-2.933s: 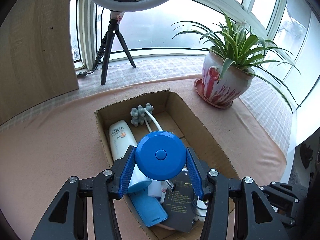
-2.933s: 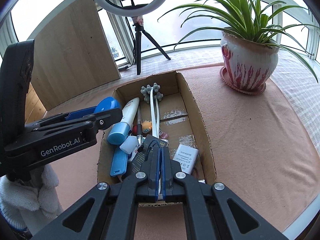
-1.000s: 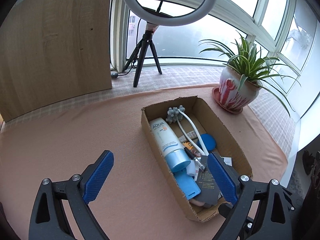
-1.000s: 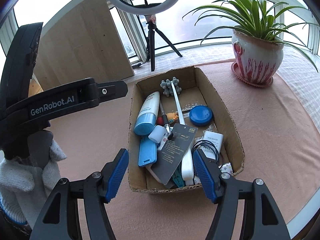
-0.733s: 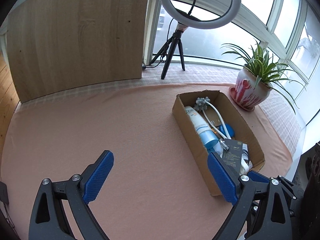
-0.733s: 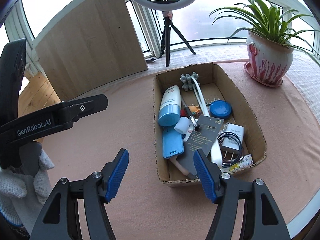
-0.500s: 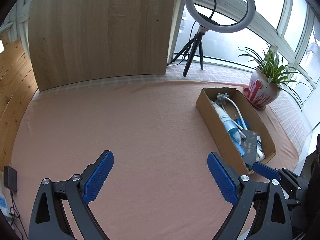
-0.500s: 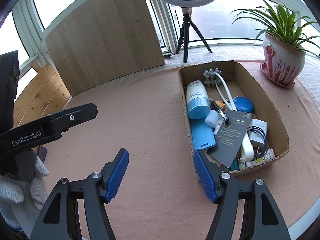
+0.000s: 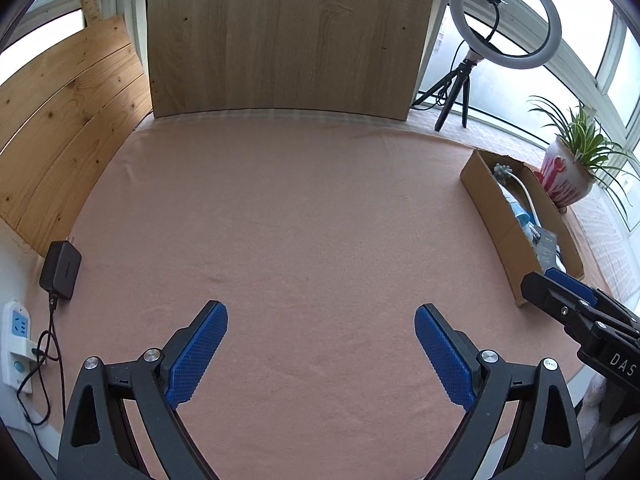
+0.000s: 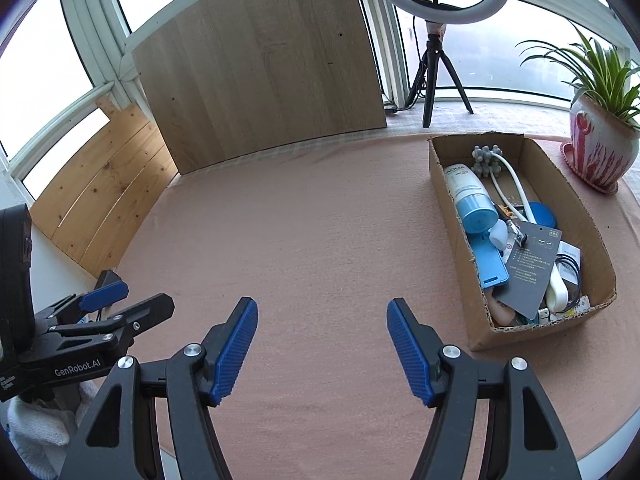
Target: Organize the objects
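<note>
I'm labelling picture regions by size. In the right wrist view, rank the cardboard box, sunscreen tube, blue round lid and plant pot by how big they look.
1. cardboard box
2. plant pot, though cut off at the frame edge
3. sunscreen tube
4. blue round lid, partly hidden

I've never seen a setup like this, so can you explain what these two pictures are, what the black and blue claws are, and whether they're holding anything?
These are hand-held tools, one in each of a person's hands, each with a camera looking along its jaws. One picture looks from the left gripper, the other from the right gripper. Both stand open and empty over a pink cloth-covered table. At the right sits a brown cardboard box holding a white-and-blue sunscreen tube, a round blue lid and other small items.
</note>
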Motion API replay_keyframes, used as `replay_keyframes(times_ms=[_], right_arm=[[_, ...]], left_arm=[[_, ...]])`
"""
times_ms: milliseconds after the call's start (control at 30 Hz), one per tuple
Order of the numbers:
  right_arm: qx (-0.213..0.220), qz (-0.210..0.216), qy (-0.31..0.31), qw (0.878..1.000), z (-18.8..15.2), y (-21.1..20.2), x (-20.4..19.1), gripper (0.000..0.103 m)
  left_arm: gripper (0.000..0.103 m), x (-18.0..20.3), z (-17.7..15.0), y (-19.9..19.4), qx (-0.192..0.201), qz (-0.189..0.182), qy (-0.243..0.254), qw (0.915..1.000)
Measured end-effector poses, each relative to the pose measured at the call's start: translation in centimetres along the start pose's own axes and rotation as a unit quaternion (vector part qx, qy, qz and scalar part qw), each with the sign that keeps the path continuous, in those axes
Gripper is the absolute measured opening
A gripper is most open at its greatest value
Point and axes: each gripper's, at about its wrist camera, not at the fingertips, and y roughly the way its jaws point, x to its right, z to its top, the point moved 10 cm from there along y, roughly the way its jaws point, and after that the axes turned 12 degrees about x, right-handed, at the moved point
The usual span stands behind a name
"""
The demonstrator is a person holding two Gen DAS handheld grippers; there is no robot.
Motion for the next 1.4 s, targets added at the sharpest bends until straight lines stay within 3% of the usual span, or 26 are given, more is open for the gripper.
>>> replay_keyframes(times_ms=[333,1400], right_arm=[[-0.007,-0.013,-0.013,1.0,-1.0,0.2,-2.9,0.064],[-0.023,-0.026,-0.03,0.999,-2.0,1.8,-3.3,0.064]], left_arm=[[0.097,-3.1,-0.9,-0.4,-0.005,0.017,-0.008,0.9998],[0.097,-2.9,-0.7,1.4,-0.012,0.021,-0.004,0.9997]])
